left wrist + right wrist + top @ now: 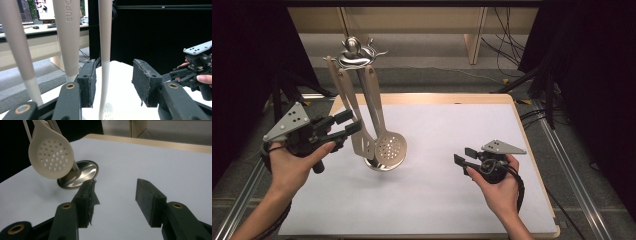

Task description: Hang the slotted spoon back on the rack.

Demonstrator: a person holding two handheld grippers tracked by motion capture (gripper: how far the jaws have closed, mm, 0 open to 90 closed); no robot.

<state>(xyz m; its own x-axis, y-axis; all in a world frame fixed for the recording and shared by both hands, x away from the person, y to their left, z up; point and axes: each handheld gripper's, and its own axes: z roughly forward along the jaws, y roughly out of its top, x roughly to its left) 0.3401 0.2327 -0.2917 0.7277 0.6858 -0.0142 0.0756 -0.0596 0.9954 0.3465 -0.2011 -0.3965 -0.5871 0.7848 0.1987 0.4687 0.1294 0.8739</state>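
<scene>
A metal utensil stand [355,53] rises from a round base [380,163] on the left half of the white table [452,125]. Beige utensils hang from it: a slotted spatula [360,144] and a perforated skimmer [391,148]. My left gripper [348,125] is open, with its tips right at the spatula's handle. In the left gripper view a thin beige handle [105,50] shows in the gap of the left gripper [116,82], near the left pad [88,82]. My right gripper [463,156] stands open and empty to the right of the stand. The right gripper [116,192] faces the skimmer [51,157] and base [82,172].
The white sheet lies on a wooden board whose edge [532,150] runs along the right. Black curtains and cables surround the table. The other hand's gripper [197,65] shows at the right of the left gripper view. Two more beige handles [68,37] hang left of the jaws.
</scene>
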